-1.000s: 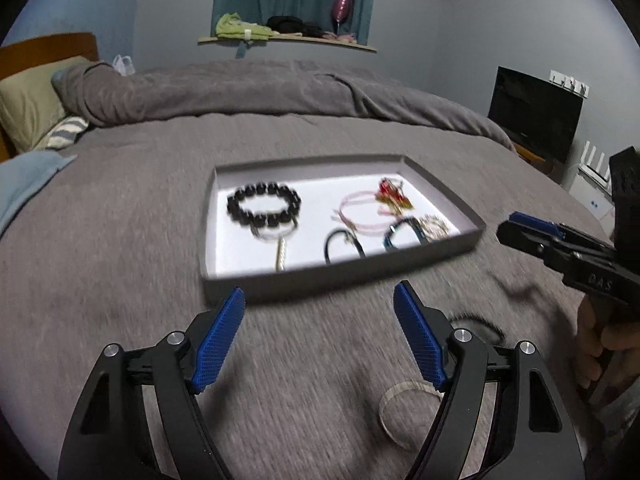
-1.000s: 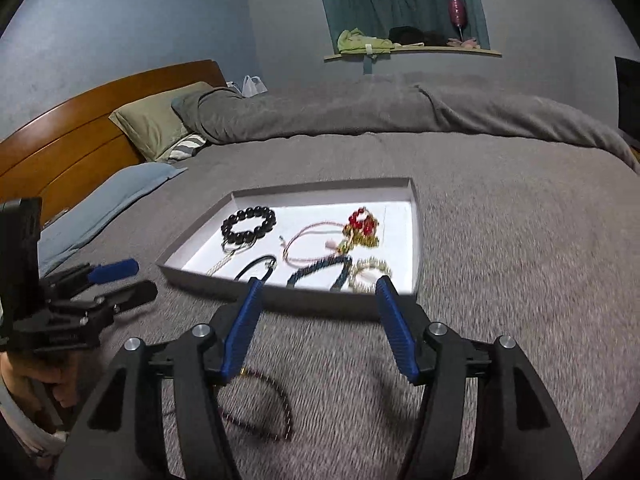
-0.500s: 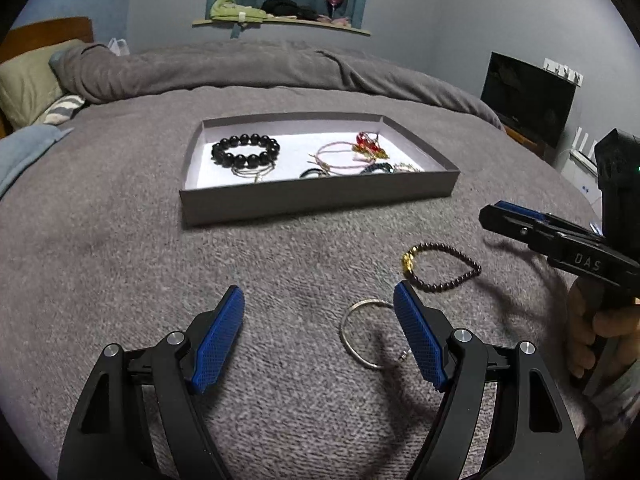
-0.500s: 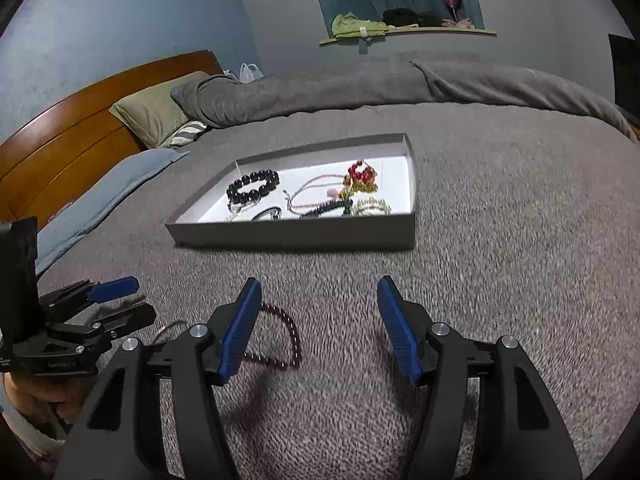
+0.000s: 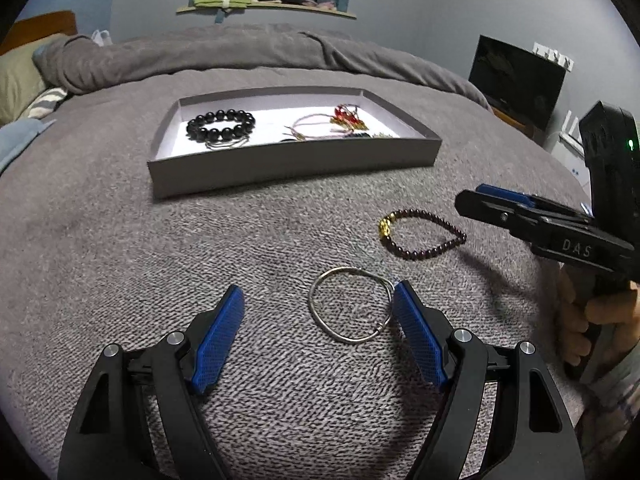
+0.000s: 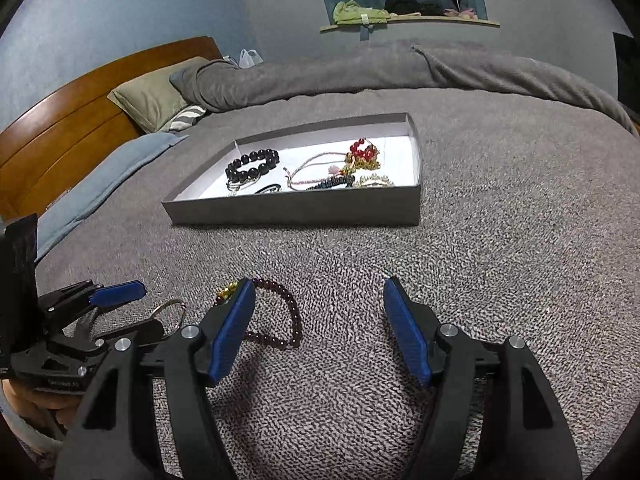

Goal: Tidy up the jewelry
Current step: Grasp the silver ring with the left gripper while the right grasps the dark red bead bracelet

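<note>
A grey tray (image 5: 296,164) (image 6: 296,210) on the bed holds a black bead bracelet (image 5: 221,124) (image 6: 252,166), a red bead piece (image 5: 347,117) (image 6: 362,152) and several other bracelets. A silver bangle (image 5: 351,305) (image 6: 170,310) and a dark red bead bracelet with a gold charm (image 5: 424,234) (image 6: 280,314) lie on the blanket before the tray. My left gripper (image 5: 318,300) is open and low, the bangle just inside its right finger. My right gripper (image 6: 320,292) is open, its left finger over the bead bracelet; it also shows in the left wrist view (image 5: 492,200).
The grey blanket (image 5: 120,248) covers the bed. Pillows (image 6: 160,96) and a wooden headboard (image 6: 72,120) lie at the left. A dark screen (image 5: 516,80) stands at the right. A window ledge (image 5: 264,4) with clothes is behind.
Both grippers have pulled back from the tray and dropped lower toward the blanket. The bangle and the dark red bracelet now lie closer, between the fingers.
</note>
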`<control>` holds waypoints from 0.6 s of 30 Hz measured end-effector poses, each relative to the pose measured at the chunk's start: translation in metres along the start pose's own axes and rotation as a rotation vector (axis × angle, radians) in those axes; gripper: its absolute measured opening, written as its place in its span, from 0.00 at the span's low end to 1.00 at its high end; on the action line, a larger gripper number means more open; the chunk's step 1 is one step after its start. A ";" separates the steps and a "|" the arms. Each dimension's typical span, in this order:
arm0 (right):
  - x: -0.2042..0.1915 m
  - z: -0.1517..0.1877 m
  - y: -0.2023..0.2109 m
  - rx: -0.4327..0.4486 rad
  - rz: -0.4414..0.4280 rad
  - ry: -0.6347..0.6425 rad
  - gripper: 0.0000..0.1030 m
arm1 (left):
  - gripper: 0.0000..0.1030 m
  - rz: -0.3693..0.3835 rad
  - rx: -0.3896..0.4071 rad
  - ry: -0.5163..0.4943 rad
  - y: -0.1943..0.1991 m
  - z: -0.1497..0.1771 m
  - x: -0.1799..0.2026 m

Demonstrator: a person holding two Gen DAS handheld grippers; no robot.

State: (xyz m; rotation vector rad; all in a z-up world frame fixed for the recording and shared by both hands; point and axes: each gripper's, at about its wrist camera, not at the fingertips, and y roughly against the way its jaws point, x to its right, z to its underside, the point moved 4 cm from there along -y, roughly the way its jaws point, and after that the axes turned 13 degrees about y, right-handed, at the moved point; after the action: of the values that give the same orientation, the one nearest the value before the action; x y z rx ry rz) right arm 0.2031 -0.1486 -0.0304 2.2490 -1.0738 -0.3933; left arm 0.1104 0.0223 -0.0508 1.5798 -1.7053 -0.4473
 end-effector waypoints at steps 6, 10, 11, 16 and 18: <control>-0.002 0.001 -0.003 -0.012 -0.005 0.007 0.64 | 0.75 0.025 -0.029 -0.012 -0.007 0.001 0.006; -0.006 0.002 -0.005 -0.022 -0.010 0.024 0.64 | 0.75 0.037 -0.044 -0.012 -0.013 0.000 0.010; -0.006 0.002 -0.005 -0.025 -0.012 0.028 0.64 | 0.75 0.041 -0.049 -0.014 -0.015 0.000 0.011; -0.008 0.004 -0.011 -0.050 -0.026 0.031 0.62 | 0.55 0.050 -0.065 -0.026 -0.019 0.002 0.014; -0.010 0.005 -0.013 -0.061 -0.033 0.038 0.59 | 0.49 0.061 -0.065 -0.030 -0.018 0.003 0.015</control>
State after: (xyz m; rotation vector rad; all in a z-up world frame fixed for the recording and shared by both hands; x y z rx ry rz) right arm 0.2022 -0.1358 -0.0425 2.2133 -0.9937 -0.3904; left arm 0.1215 0.0041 -0.0611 1.4774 -1.7391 -0.4927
